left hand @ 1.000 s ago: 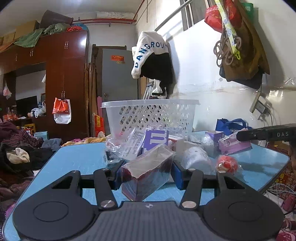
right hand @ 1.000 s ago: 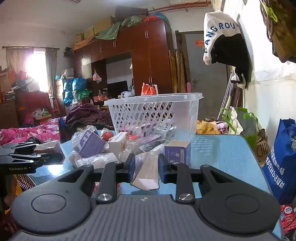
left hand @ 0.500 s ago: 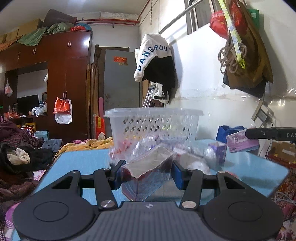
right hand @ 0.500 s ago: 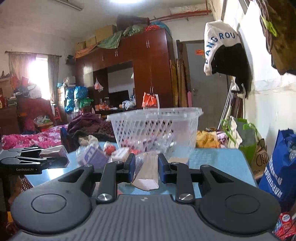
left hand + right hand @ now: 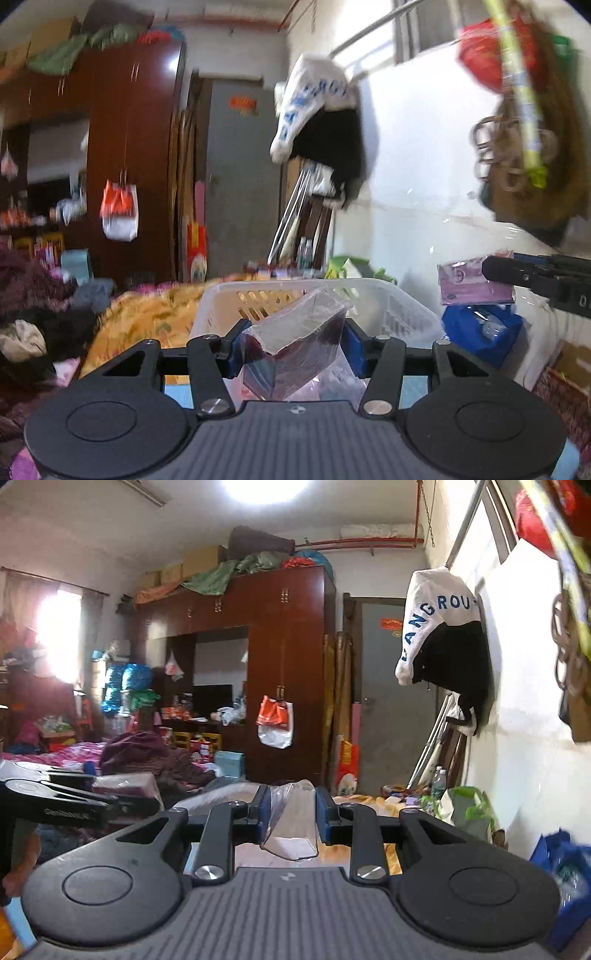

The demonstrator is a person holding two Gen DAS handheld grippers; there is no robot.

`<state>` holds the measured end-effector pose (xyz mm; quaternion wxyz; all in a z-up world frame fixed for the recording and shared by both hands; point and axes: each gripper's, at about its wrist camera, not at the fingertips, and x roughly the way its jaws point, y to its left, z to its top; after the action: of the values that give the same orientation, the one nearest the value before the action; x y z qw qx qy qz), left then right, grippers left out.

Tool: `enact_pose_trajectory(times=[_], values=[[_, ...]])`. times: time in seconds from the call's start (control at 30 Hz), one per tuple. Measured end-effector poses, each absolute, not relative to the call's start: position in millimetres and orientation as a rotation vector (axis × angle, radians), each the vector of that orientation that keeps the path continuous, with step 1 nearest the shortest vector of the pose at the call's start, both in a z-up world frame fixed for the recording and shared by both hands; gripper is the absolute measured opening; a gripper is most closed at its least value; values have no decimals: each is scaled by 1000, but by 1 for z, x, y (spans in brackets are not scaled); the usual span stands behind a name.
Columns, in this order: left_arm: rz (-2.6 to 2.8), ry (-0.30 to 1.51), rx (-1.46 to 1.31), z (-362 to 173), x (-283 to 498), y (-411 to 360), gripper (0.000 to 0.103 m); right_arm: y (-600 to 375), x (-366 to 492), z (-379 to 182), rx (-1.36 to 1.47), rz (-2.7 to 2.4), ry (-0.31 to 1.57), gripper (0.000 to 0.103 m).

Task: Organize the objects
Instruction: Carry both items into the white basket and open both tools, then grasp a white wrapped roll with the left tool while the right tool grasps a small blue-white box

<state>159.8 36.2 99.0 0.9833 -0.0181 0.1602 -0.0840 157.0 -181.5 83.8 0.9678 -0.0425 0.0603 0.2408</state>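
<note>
Both grippers risen since 1 second ago: left gripper (image 5: 291, 345) jaws clenched on dark-red box (image 5: 295, 350) above white basket (image 5: 402, 306); right gripper (image 5: 291, 818) jaws clamping clear-wrapped packet (image 5: 291, 823).

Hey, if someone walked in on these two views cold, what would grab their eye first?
Probably the two loads: the left gripper clamps a dark red box in clear wrap right before the white basket, and the right gripper pinches a clear packet. Behind, a tall brown wardrobe fills the cluttered room.
</note>
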Motion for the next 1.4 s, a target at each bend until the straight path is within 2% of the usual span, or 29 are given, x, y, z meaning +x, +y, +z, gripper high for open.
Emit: enact_pose_trajectory(times=[0.13,0.27,0.33,0.37,0.4,0.43,0.5,0.53,0.63,0.8,1.07,1.17,1.23,1.3,1.4], values=[[-131,400,-50,110,218,36,56,-169,215,81,-73,459,207,29],[-103,484,-98,93,259,39,56,-157,239,60,-109,470,252,29],[-106,507,-138,84,273,43,68,-155,240,52,-122,485,253,31],[-105,517,-149,80,278,45,88,-156,238,51,-113,487,255,33],[-92,517,-151,78,279,45,97,-159,234,50,-102,482,251,47],[-69,505,-131,75,274,44,97,-163,224,50,-94,479,238,70],[-40,475,-90,78,259,42,97,-176,202,52,-85,468,202,99],[-32,459,-82,79,245,42,97,-185,190,52,-66,459,177,102],[-55,385,-83,81,195,43,102,-218,164,38,24,478,198,103],[-110,248,-29,57,106,35,103,-249,142,-11,52,417,407,103],[-118,402,3,-15,49,29,103,-246,124,-41,28,475,498,103],[-127,420,6,-27,40,28,102,-238,126,-43,-7,435,495,94],[-102,427,17,-34,38,30,102,-241,129,-44,13,438,491,80],[-95,440,3,-38,41,34,102,-242,130,-45,21,434,489,75],[-97,459,-35,-42,48,39,101,-238,134,-44,15,429,475,75]])
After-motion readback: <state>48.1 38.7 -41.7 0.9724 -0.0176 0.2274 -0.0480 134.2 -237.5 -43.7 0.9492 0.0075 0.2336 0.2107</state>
